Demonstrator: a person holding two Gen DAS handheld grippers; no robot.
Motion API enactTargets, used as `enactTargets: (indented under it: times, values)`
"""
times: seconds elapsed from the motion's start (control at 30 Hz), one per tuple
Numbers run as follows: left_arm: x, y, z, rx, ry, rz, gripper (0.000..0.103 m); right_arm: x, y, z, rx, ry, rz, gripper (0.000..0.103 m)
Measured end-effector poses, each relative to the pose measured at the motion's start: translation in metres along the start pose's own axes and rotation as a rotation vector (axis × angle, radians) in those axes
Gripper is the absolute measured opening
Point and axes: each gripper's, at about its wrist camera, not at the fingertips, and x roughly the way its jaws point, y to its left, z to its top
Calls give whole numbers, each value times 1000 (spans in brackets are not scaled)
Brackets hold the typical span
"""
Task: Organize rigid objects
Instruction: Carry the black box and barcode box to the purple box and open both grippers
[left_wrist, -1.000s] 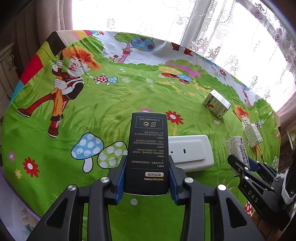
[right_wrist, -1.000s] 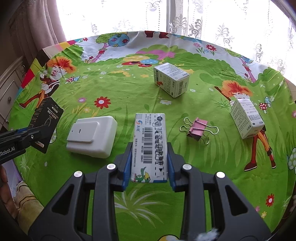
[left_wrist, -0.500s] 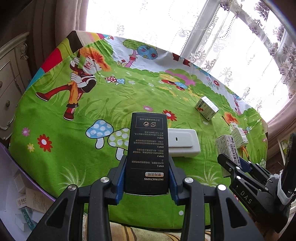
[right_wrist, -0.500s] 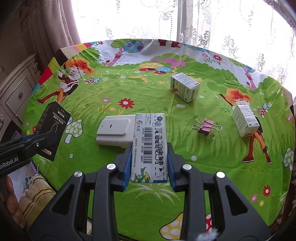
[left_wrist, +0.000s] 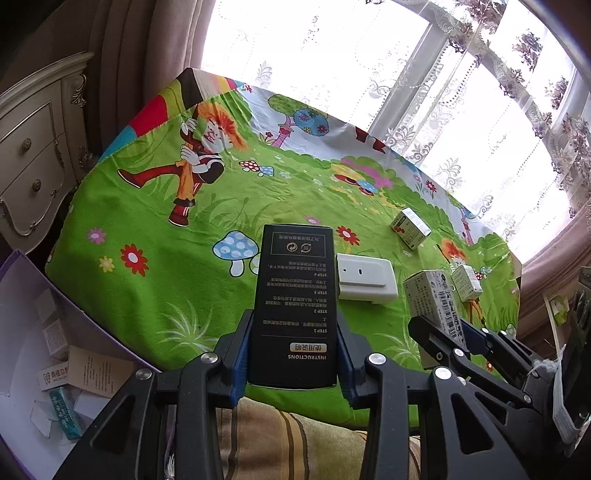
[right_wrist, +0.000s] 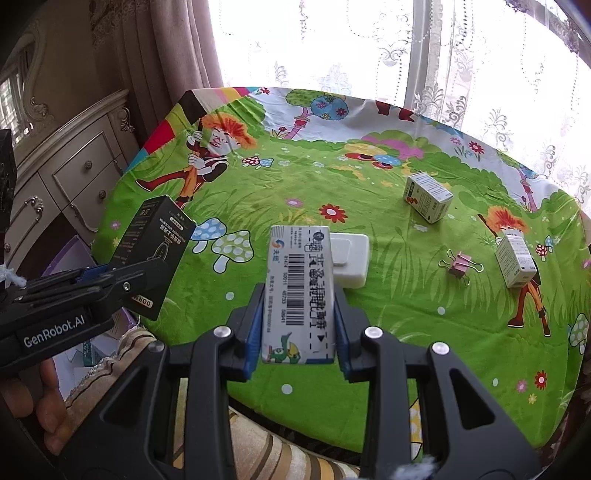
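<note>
My left gripper (left_wrist: 293, 354) is shut on a tall black box (left_wrist: 295, 302) printed with instructions, held off the near edge of the table; it also shows in the right wrist view (right_wrist: 151, 254). My right gripper (right_wrist: 297, 332) is shut on a white medicine box with a barcode (right_wrist: 298, 288), seen in the left wrist view too (left_wrist: 436, 302). On the green cartoon tablecloth (right_wrist: 295, 177) lie a white plastic device (right_wrist: 351, 258), two small medicine boxes (right_wrist: 428, 195) (right_wrist: 515, 264) and a pink binder clip (right_wrist: 460, 266).
A purple-walled box (left_wrist: 48, 350) holding several small cartons stands on the floor at the lower left. A cream dresser (left_wrist: 33, 155) is at the left. Lace curtains and a window lie behind the table. A striped cushion (left_wrist: 295, 439) sits below the grippers.
Both grippers have pulled back from the table and risen, each still holding its box. The purple box and dresser have come into view at the left.
</note>
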Motion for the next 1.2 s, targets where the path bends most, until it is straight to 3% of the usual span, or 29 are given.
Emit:
enactTargets:
  times: [0.4,1.2]
  values:
    - [-35,50,-17,-73,-29,11,40,-21,51,-3,-49,14,110,37]
    - [-88,163,-46,-254,-94,119,40,-37,184,-26,-281,107,306,37]
